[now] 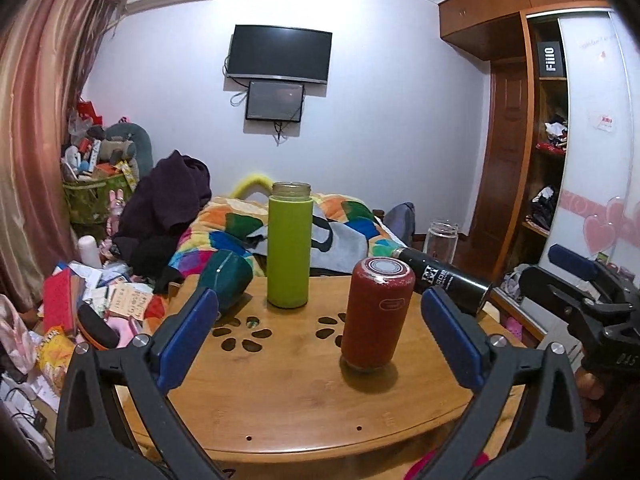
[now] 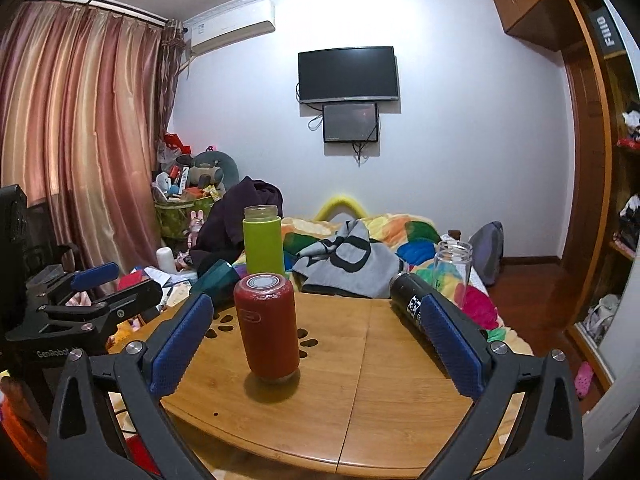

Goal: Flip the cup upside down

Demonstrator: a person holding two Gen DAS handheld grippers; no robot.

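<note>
A red cup (image 1: pixel 376 314) stands upside down on the round wooden table (image 1: pixel 288 408), its flat base ring facing up; it also shows in the right wrist view (image 2: pixel 267 326). My left gripper (image 1: pixel 320 340) is open and empty, with the red cup between and beyond its blue pads. My right gripper (image 2: pixel 316 344) is open and empty, the red cup a little ahead of it, nearer its left pad. Each gripper shows at the edge of the other's view.
A green bottle (image 1: pixel 289 244) stands upright at the table's back. A dark teal cup (image 1: pixel 224 280) lies tilted at the back left. A black bottle (image 1: pixel 444 280) lies on its side at the right. A clear glass jar (image 1: pixel 440 242) stands behind it. A cluttered bed lies beyond.
</note>
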